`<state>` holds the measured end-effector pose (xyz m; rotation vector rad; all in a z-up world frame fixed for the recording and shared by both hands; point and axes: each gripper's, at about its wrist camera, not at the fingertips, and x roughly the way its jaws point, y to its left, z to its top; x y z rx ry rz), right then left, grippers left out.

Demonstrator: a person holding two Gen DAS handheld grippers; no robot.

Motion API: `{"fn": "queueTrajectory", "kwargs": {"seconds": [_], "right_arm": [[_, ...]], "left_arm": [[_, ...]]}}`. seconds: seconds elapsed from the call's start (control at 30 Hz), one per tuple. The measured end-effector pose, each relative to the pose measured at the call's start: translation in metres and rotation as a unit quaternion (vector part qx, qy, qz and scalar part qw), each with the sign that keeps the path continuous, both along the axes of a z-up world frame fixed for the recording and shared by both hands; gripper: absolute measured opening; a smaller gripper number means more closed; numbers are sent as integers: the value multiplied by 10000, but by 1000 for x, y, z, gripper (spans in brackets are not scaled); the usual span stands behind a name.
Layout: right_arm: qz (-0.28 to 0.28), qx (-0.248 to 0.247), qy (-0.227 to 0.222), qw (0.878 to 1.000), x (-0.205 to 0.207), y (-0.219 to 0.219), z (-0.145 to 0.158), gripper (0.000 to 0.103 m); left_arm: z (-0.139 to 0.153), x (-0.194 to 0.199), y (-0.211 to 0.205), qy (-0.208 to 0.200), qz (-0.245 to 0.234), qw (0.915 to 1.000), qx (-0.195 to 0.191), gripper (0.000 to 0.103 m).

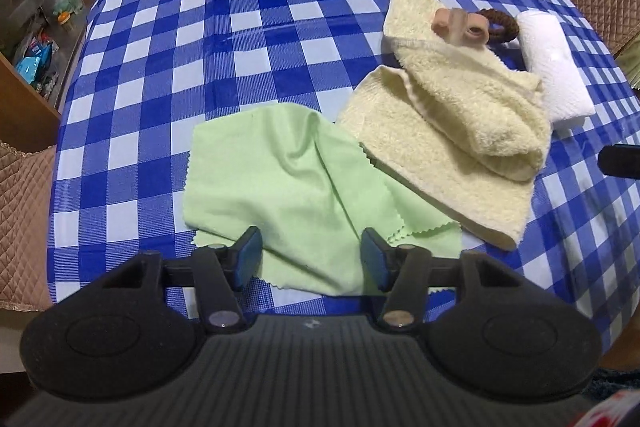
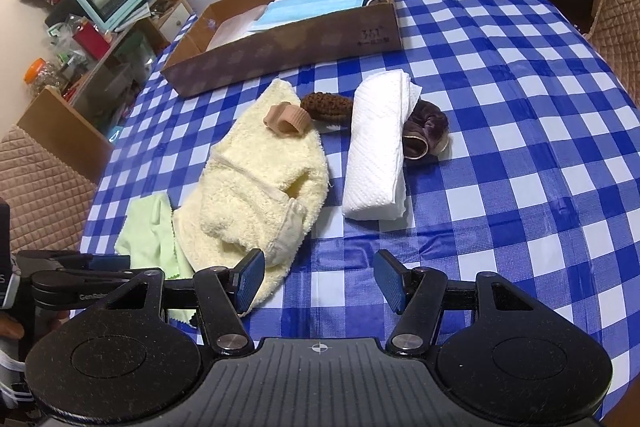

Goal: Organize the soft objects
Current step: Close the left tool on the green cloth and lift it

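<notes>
Your left gripper (image 1: 311,259) stood open astride the green cloth (image 1: 288,163), nothing pinched. Right gripper (image 2: 319,281) gaped empty beside that cloth. Its thin edge perhaps lay too flat, so you risked closing on tablecloth (image 1: 160,67).

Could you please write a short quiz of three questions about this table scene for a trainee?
1. True or false: the blue face mask lies inside the cardboard box.
2. Which cloth lies between the fingers of the left gripper? A) green cloth B) yellow towel C) white paper towel
3. Fill in: the beige toe separator rests on the ____ towel.

Key: 1 true; 2 A; 3 yellow.
</notes>
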<state>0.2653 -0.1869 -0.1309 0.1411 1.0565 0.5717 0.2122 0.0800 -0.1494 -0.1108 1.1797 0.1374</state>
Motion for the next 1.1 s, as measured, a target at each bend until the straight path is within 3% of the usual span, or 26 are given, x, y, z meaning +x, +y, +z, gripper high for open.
{"fn": "queueTrajectory", "kwargs": {"seconds": [0.03,0.17,0.37,0.6,0.7,0.8,0.93,1.0,1.1], "right_arm": [[-2,-1,5,10000,1,0,0,61],[-26,-3,25,10000,3,1,-1,61],[-43,20,12,10000,8,3,-1,61],[-68,41,28,10000,13,4,-2,61],[-77,61,43,9999,15,5,-2,61],[-74,69,57,9999,16,7,-3,61],[-84,59,42,9999,16,5,-2,61],[-115,49,29,9999,16,3,-1,61],[-168,49,8,9998,17,0,-2,61]], "left_arm": [[0,0,-1,-48,-14,10000,33,43],[1,1,-2,-148,-122,9997,159,1],[10,-2,10,-331,-106,9988,331,1],[58,-7,29,-1017,-80,9906,912,0],[64,-6,23,-1160,-237,9898,795,1],[45,-2,9,-946,-381,9934,517,2],[15,3,3,-510,-299,9981,197,12],[12,3,3,-430,-279,9985,215,34],[20,2,8,-612,-187,9975,284,50]]}}
